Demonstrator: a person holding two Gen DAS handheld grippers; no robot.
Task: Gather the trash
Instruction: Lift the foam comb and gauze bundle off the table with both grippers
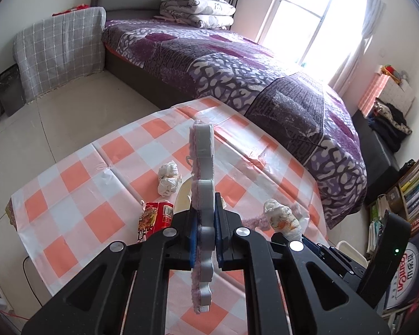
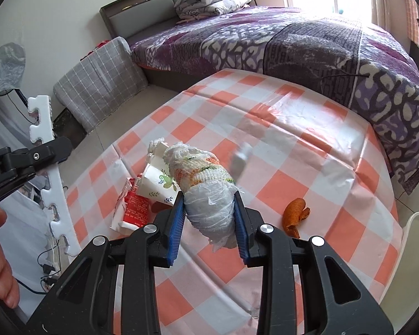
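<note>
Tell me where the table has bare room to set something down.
Free: the checkered table between the orange peel and the bed. Crowded: the left side, where the paper cup, red wrapper and crumpled tissue cluster.

- Tablecloth (image 2: 293, 145): orange, white and pale pink checks.
- Bundle (image 2: 206, 189) in the right gripper (image 2: 209, 217): white, with orange and green print at its 12 o'clock end.
- Gripper pads (image 2: 176, 229): blue, on black arms.
- Foam strip (image 1: 202, 195) in the left gripper (image 1: 205, 240): grey-white, with pink fuzz along its 9 o'clock edge.
- Cup (image 2: 156, 181): white with green leaf print.
- Packet (image 2: 134, 209): red and white.
- Peel (image 2: 294, 217): orange.
- Bedspread (image 1: 237, 64): purple, grey and white patches.
- Tissue (image 1: 167, 177): white.
</note>
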